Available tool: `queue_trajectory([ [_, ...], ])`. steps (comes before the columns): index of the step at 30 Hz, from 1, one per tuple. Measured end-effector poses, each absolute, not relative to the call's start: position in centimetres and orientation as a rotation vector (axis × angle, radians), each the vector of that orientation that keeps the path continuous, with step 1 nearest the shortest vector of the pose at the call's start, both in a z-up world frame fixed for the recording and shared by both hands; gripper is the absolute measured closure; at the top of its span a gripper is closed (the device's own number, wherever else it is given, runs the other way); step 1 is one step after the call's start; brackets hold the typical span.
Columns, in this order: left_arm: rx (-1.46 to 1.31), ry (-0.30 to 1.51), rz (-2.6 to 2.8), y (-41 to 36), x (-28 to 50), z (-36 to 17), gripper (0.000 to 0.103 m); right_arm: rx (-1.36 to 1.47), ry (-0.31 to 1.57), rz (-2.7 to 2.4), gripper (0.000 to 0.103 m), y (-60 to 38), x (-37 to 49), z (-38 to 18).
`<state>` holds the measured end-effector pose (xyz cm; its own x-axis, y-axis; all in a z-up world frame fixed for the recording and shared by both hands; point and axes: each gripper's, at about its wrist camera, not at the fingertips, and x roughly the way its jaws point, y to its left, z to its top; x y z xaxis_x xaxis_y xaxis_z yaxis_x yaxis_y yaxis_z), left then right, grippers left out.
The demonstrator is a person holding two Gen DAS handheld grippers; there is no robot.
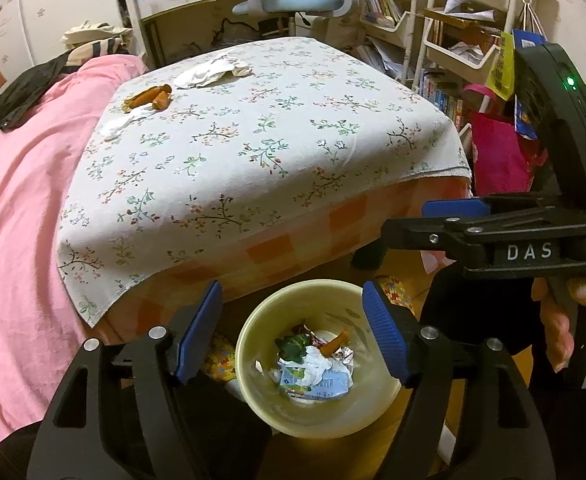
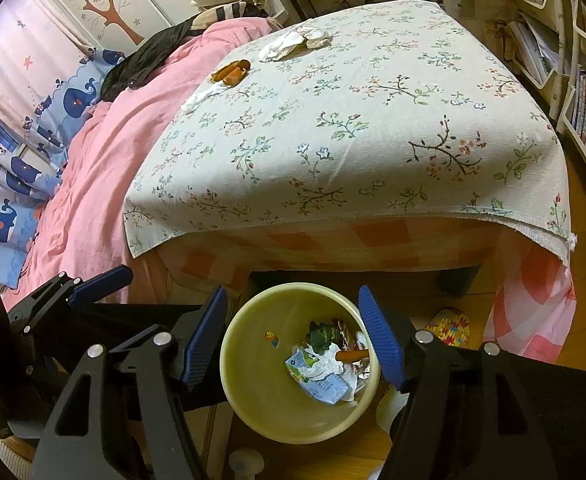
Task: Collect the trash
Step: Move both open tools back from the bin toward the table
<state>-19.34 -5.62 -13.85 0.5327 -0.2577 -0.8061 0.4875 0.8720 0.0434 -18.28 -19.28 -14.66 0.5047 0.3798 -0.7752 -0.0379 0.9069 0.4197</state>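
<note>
1. Remaining trash – a crumpled white paper wrapper [image 1: 209, 72] lies on the flowered cloth [image 1: 277, 152] of the bench, at the far edge from the bin. It looks light, soft and springy; judged best taken across a raised fold in its middle, where the pads can pinch bulk rather than a flat edge.
2. Orange peel pieces [image 1: 151, 97] lie nearer the bin than the wrapper, toward the pink bedding side. They appear curled, fairly stiff and possibly slick on the inner face – a grip across the curl should hold; a hard squeeze may break them.
3. A thin white tissue strip [image 1: 123, 124] touches the peel on its bin side. Very light and limp; it may drag the cloth if pinched too low.
4. Bin [image 1: 253, 364] – a pale yellow round pail on the floor, just below the near edge of the bench. It already holds crushed cartons, paper, a green wrapper and one orange piece.
5. Left hand-held gripper [image 1: 293, 336] hangs directly over the bin mouth, jaws apart, nothing between the pads.
6. Right hand-held gripper [image 2: 293, 336] is likewise above the bin, jaws spread and empty.
7. Pink bedding [image 1: 25, 200] lies beside the bench, on the peel side of it; shelves of books [image 1: 445, 92] stand on the bench's opposite side from it.
</note>
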Motion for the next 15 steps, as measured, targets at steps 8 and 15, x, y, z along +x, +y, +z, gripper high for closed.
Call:
queue_trajectory([
  [8, 0.252, 0.899, -0.418, -5.1, -18.9, -13.6, 0.031, 0.372, 1.015, 0.259, 0.037, -19.3, -18.3, -14.7],
  [15, 0.179, 0.878, -0.375, -3.8, -18.1, -13.0, 0.03, 0.378, 0.999, 0.254, 0.037, -19.4, -18.2, -14.5],
])
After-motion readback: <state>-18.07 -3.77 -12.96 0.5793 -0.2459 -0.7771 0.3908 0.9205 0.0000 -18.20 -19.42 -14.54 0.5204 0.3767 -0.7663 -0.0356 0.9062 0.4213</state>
